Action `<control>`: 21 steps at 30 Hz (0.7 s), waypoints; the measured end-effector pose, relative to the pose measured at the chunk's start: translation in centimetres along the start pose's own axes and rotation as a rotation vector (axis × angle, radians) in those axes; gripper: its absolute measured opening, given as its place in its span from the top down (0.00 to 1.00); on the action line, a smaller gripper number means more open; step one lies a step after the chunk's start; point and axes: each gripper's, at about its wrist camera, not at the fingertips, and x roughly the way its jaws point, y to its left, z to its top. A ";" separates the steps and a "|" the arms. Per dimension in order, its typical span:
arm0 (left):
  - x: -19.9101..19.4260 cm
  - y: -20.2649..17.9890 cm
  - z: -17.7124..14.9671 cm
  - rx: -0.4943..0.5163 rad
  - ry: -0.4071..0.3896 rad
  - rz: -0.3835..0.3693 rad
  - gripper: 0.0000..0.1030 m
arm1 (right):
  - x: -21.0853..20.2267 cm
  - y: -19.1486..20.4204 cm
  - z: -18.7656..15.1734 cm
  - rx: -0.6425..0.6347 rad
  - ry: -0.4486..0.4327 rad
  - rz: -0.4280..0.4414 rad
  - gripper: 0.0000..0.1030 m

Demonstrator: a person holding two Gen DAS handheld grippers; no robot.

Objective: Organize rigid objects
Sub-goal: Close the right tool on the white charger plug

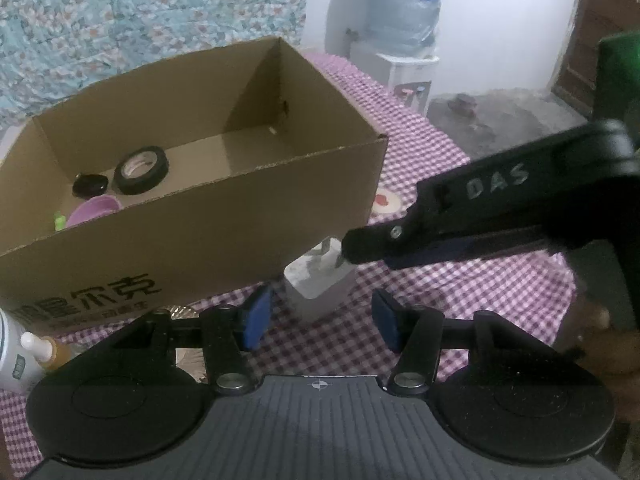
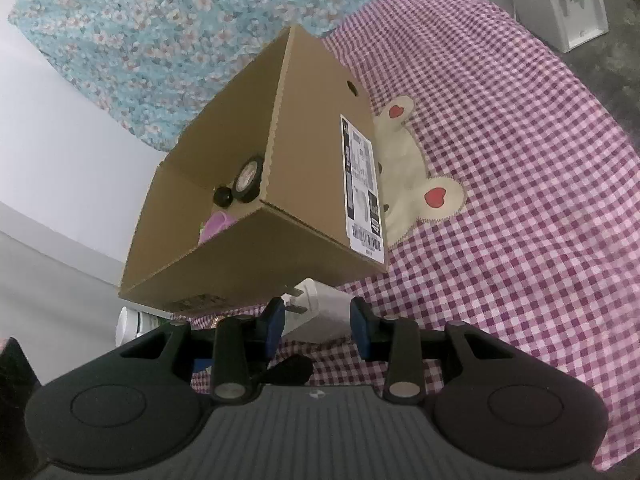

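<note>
White charger plug (image 2: 320, 312) sits low-centre between the right gripper (image 2: 318, 322) jaws, pads not clearly pressing; left gripper (image 1: 318, 320) jaws gape wide.

A pink checked cloth (image 2: 520, 160) with a sewn-on bear (image 2: 408, 172) covers the tabletop. Behind hangs a blue flowery curtain (image 1: 140, 12). A white water dispenser (image 1: 404, 68) stands on the grey floor (image 1: 500, 116).

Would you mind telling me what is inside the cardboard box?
Inside the box: a tape roll, a black lid, a purple bowl, something green. The near wall hides the rest.
</note>
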 end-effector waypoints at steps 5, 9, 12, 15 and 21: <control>1.1 -0.4 0.2 0.036 0.015 0.025 0.44 | 0.1 0.8 0.5 -0.023 -0.005 -0.007 0.60; 2.1 -0.7 0.3 0.045 0.022 0.042 0.45 | 1.2 1.5 1.0 -0.038 0.012 -0.011 0.57; 2.6 -1.0 0.5 0.057 0.020 0.050 0.46 | 2.0 1.6 1.2 -0.045 0.023 -0.012 0.57; 3.1 -1.2 0.5 0.064 0.024 0.056 0.47 | 2.8 1.6 1.4 -0.048 0.036 -0.008 0.57; 3.7 -1.2 0.6 0.057 0.027 0.067 0.56 | 4.1 1.1 1.6 -0.035 0.052 -0.004 0.57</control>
